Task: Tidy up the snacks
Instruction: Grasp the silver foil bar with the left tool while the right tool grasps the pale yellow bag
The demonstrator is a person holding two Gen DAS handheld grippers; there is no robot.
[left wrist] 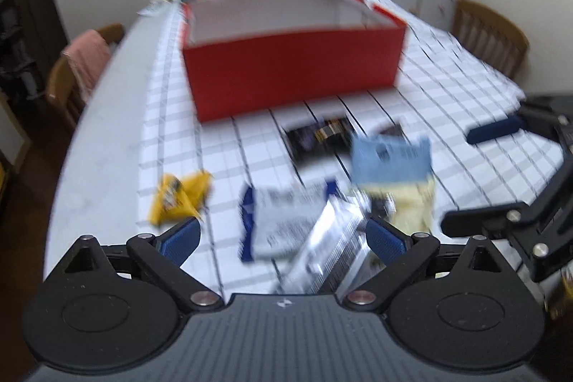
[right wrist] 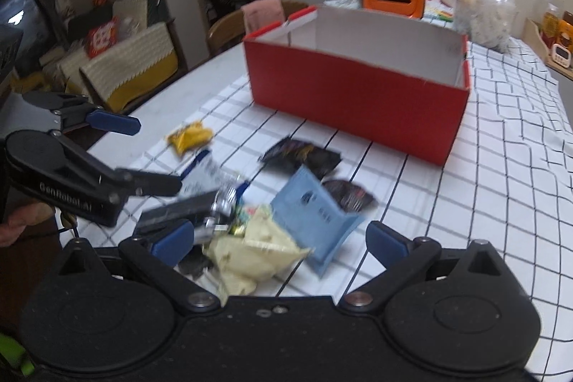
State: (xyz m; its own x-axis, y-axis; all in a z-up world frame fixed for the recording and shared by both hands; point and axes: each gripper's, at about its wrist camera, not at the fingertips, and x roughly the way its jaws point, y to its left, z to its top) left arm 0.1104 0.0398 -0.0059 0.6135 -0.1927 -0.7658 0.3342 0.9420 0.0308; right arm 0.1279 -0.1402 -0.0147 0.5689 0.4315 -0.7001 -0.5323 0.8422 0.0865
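I note my left gripper (left wrist: 283, 238) and right gripper (right wrist: 279, 244) both spread wide, holding nothing, above crinkled snack packets (right wrist: 250, 249) scattered on the checked tablecloth (right wrist: 501, 203) before the red box (right wrist: 358, 99).

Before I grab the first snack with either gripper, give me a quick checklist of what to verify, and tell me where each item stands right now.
1. Left gripper open: ok, jaws wide and empty.
2. Right gripper open: ok, nothing between the fingers.
3. Red box ready to receive: ok, top open; the inside that shows looks empty, though the floor is partly hidden.
4. Snacks within reach: ok, the pale yellow bag and light blue packet lie just ahead of the right gripper.
5. Single snack isolated: not ok, the packets overlap in a pile; only the yellow packet lies apart.
6. Sharp view for aiming: not ok, both views are motion-blurred.
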